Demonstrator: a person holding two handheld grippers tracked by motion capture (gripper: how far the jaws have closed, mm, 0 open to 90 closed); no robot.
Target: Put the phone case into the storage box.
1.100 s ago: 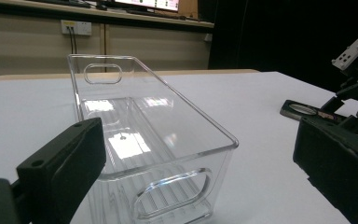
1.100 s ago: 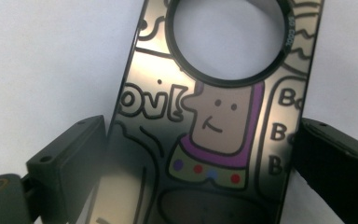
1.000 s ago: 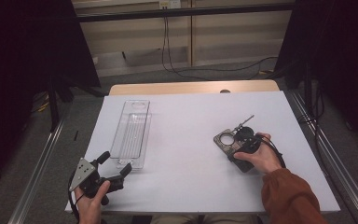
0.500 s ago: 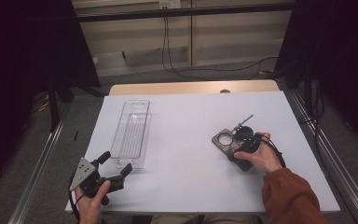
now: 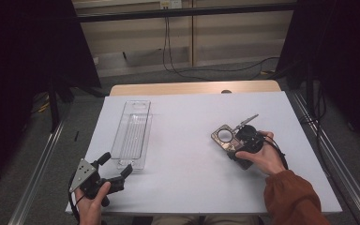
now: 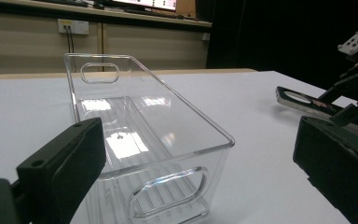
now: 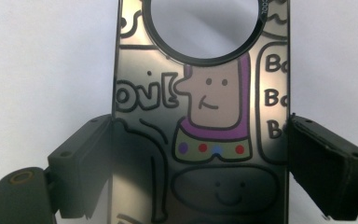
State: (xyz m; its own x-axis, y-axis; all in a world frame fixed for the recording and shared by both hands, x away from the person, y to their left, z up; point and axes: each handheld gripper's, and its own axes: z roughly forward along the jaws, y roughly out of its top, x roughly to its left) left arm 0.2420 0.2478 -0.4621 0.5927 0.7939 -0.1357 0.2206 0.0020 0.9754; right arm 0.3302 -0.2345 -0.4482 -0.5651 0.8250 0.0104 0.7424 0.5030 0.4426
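Observation:
A glossy phone case (image 5: 219,142) printed with cartoon figures and a round camera hole lies on the white table at the right. My right gripper (image 5: 233,145) is down on it. In the right gripper view the two black jaws stand against the long edges of the case (image 7: 205,112), so the right gripper (image 7: 200,140) is shut on it. My left gripper (image 5: 117,164) rests near the table's front left edge, jaws wide open and holding nothing. It faces the near end of a clear plastic tray (image 6: 191,112).
The clear tray (image 5: 133,104) lies lengthwise on the left half of the table and holds nothing. In the left gripper view the phone case (image 6: 303,100) and the right gripper (image 6: 354,84) are far off at the right. Cables hang behind the table.

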